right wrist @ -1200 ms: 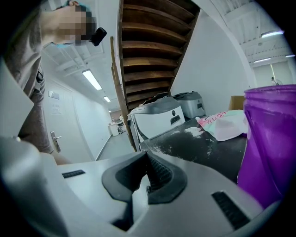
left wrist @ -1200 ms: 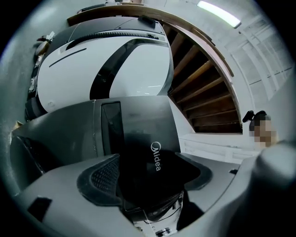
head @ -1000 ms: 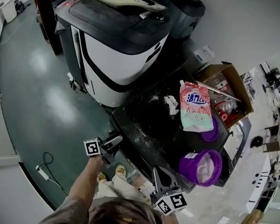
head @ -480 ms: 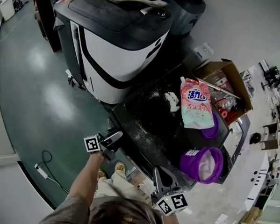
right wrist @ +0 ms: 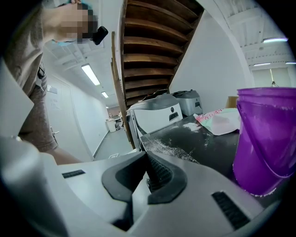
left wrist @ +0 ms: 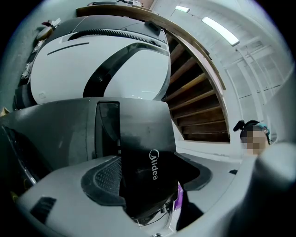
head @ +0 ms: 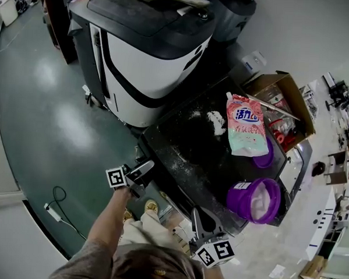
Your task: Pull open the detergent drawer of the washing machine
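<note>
The washing machine [head: 185, 151] has a black top dusted with white powder. My left gripper [head: 142, 174] is at its front left corner. In the left gripper view a glossy black front panel [left wrist: 148, 152] with a Midea logo stands between the jaws of the left gripper [left wrist: 149, 181]. The jaws are wide apart around it, and I cannot see whether a pad touches it. My right gripper [head: 201, 221] hangs low at the machine's near edge. The right gripper [right wrist: 149, 173] has its pads pressed together with nothing between them.
A pink detergent bag [head: 248, 131] lies on the top, partly over one purple tub [head: 263, 159]. A second purple tub [head: 256, 200] stands near the right gripper. A white and black machine [head: 149, 59] is behind, a cardboard box [head: 282, 89] at the right.
The left gripper has edged slightly up towards the washer's front corner. The right gripper has stayed where it was.
</note>
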Available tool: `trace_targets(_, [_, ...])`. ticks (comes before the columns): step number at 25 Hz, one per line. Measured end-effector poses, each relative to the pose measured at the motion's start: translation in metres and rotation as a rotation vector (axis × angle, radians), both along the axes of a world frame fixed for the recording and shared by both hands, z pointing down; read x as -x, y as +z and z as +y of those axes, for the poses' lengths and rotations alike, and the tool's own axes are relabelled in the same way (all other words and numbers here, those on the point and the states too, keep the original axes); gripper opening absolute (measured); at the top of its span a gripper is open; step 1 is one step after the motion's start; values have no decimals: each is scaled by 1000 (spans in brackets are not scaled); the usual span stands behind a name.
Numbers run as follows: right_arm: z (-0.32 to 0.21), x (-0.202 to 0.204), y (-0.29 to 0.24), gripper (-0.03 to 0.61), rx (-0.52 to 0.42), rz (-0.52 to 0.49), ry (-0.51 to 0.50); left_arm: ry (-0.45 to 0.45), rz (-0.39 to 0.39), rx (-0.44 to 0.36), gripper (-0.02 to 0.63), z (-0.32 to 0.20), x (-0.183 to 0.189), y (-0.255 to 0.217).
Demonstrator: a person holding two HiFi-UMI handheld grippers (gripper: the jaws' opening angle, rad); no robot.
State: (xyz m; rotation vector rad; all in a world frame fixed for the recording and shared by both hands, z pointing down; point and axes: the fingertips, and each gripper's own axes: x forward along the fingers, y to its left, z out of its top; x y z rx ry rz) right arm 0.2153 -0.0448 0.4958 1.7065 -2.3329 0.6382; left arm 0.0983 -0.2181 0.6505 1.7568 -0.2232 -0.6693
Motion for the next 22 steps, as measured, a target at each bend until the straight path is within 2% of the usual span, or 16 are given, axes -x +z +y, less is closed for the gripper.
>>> trace_targets(22, [10,41,5,2,3,-10,-38,-12,16,19,353,42,55,2])
